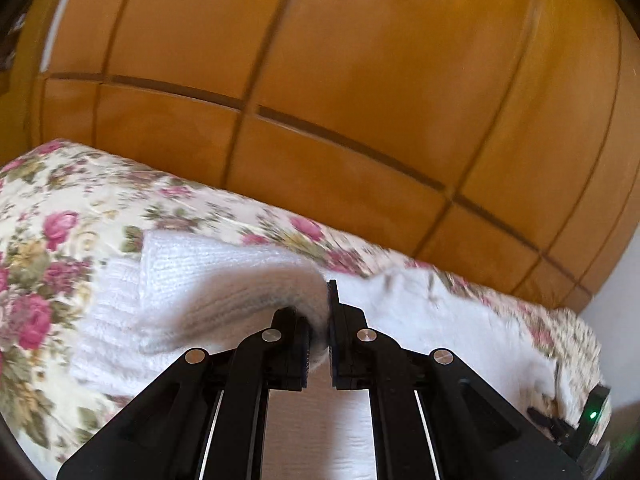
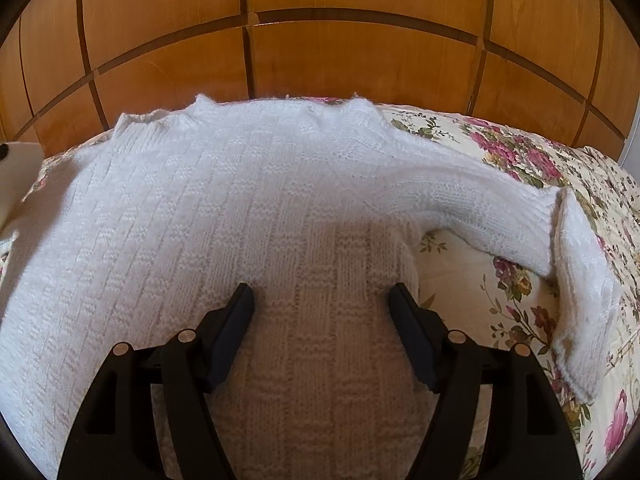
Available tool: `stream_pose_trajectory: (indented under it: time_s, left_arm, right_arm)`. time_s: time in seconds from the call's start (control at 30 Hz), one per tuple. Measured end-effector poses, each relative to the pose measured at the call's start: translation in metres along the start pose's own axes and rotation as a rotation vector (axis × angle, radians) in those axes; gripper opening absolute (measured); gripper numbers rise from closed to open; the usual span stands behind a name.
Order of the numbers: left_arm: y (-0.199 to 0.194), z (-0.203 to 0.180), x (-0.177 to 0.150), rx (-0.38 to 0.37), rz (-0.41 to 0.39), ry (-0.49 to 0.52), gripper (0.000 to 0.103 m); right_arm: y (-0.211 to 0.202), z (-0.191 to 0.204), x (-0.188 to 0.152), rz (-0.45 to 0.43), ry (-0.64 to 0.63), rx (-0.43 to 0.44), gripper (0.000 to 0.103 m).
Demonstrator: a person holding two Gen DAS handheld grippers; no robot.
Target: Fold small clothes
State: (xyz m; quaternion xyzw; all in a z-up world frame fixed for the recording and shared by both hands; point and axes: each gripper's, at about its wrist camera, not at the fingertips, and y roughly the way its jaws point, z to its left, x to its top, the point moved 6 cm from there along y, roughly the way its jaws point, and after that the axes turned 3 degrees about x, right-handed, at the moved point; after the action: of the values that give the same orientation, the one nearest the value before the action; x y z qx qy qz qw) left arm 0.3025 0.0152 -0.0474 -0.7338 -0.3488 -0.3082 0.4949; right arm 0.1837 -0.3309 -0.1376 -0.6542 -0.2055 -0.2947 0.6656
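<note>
A white knitted sweater lies spread flat on a floral bedspread. One sleeve reaches out to the right, its cuff bent back toward me. My right gripper is open over the sweater's lower body, with only flat knit between its fingers. In the left wrist view, my left gripper is shut on a raised fold of the sweater, which lifts off the bedspread. That view is blurred.
A wooden panelled wall rises right behind the bed's far edge. A white object shows at the left edge of the right wrist view. A dark device with a green light sits at the lower right of the left wrist view.
</note>
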Motion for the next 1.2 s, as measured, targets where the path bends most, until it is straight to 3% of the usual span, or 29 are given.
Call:
stream_pose_trajectory:
  time_s: [0.27, 0.47, 0.5, 0.53, 0.6, 0.67, 0.77, 0.9, 1.03, 1.13, 1.2]
  left_arm:
    - [0.041, -0.075, -0.039, -0.04, 0.096, 0.181, 0.005]
    - [0.062, -0.12, -0.063, -0.095, 0.134, 0.238, 0.007]
    - [0.066, -0.127, -0.068, -0.105, 0.149, 0.257, 0.025]
    - [0.067, -0.132, -0.072, -0.115, 0.159, 0.267, 0.058]
    - [0.063, -0.141, -0.079, -0.165, 0.15, 0.272, 0.082]
    - [0.054, -0.145, -0.086, -0.226, 0.148, 0.277, 0.083]
    - [0.04, -0.137, -0.089, -0.241, 0.139, 0.274, 0.083]
    - [0.013, -0.091, -0.075, -0.159, 0.032, 0.201, 0.083]
    - [-0.014, -0.028, -0.058, 0.024, -0.113, 0.1, 0.083]
    - [-0.008, 0.02, -0.056, 0.154, -0.093, 0.014, 0.083]
    - [0.006, 0.053, -0.062, 0.17, -0.02, -0.126, 0.083]
  right_arm:
    - [0.0, 0.0, 0.0, -0.002, 0.004, 0.004, 0.071]
    - [0.0, -0.001, 0.0, -0.003, 0.003, 0.005, 0.071]
    - [0.0, -0.001, 0.0, -0.003, 0.003, 0.005, 0.071]
    - [0.0, -0.001, 0.0, -0.003, 0.003, 0.005, 0.071]
    - [0.0, -0.001, 0.0, -0.002, 0.004, 0.006, 0.071]
    - [0.0, -0.001, 0.0, -0.003, 0.005, 0.007, 0.071]
    - [0.0, -0.002, 0.0, -0.003, 0.008, 0.011, 0.071]
    - [0.0, -0.002, 0.0, -0.003, 0.009, 0.012, 0.071]
    - [0.0, -0.002, 0.0, -0.004, 0.007, 0.011, 0.071]
    - [-0.001, -0.002, 0.0, -0.007, 0.002, 0.006, 0.071]
    - [-0.001, -0.002, 0.0, -0.01, 0.0, 0.003, 0.071]
